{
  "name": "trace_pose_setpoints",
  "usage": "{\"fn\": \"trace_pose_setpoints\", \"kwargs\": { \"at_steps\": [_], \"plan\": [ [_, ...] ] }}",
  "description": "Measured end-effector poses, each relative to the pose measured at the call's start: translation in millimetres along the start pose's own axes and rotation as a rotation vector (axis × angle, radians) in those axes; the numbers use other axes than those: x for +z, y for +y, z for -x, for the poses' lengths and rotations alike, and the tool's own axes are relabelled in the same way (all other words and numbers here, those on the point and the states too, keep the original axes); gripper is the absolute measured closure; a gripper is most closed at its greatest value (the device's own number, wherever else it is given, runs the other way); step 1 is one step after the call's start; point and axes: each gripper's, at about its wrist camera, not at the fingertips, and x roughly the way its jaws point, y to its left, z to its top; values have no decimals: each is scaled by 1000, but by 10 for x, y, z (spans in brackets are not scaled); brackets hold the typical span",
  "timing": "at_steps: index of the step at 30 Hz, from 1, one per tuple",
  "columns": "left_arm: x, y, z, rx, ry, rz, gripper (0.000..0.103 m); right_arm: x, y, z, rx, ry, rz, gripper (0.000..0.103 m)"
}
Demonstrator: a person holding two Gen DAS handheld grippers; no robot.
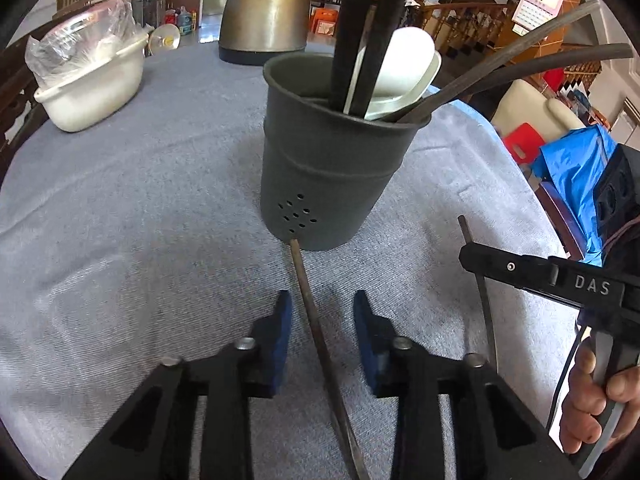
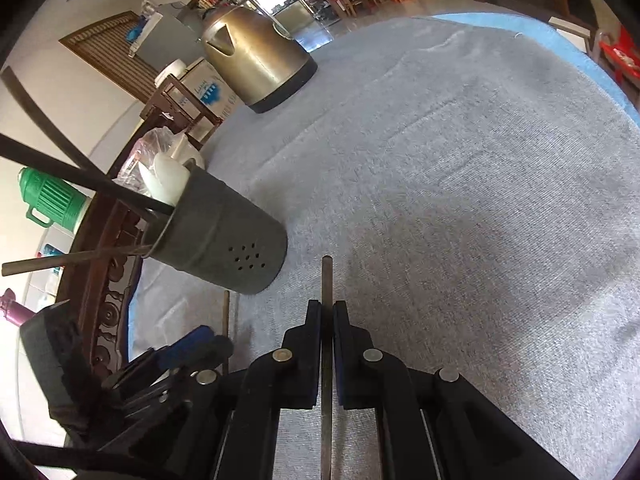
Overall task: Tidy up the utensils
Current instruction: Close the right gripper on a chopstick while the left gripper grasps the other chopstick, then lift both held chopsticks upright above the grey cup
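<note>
A dark grey utensil holder [image 1: 332, 152] stands on the grey cloth, holding dark handles and white spoons [image 1: 400, 72]. It also shows in the right wrist view [image 2: 220, 240]. My left gripper [image 1: 322, 312] is open, its pads either side of a thin brown chopstick [image 1: 312, 320] that lies on the cloth and points at the holder's base. My right gripper [image 2: 327, 312] is shut on a second thin chopstick [image 2: 327, 280], whose tip sticks out past the pads. The right gripper also shows in the left wrist view [image 1: 476, 256], to the right of the holder.
A brass kettle [image 1: 264, 8] stands behind the holder. A white basin with a plastic bag [image 1: 92, 76] sits at the far left. The table edge [image 1: 532, 184] curves down the right, with a blue cover and red stool beyond. A green flask [image 2: 52, 200] stands off the table.
</note>
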Motion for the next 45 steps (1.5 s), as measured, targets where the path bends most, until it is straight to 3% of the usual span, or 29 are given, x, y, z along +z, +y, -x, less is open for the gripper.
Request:
{"fn": "trace_pose_setpoints", "kwargs": {
  "at_steps": [5, 15, 25, 34, 45],
  "plan": [
    [-12, 51, -46, -21, 10, 28, 95, -23, -22, 31, 44, -13, -16, 97],
    [-54, 85, 230, -36, -66, 34, 97, -49, 156, 67, 77, -22, 2, 97],
    [-183, 195, 843, -29, -189, 65, 97, -114, 331, 228, 121, -50, 33, 97],
    [-326, 183, 1526, -20, -304, 61, 98, -173, 524, 513, 167, -92, 65, 97],
    [-366, 111, 2012, -12, -413, 44, 98, -277, 939, 963, 237, -162, 145, 97]
  ]
}}
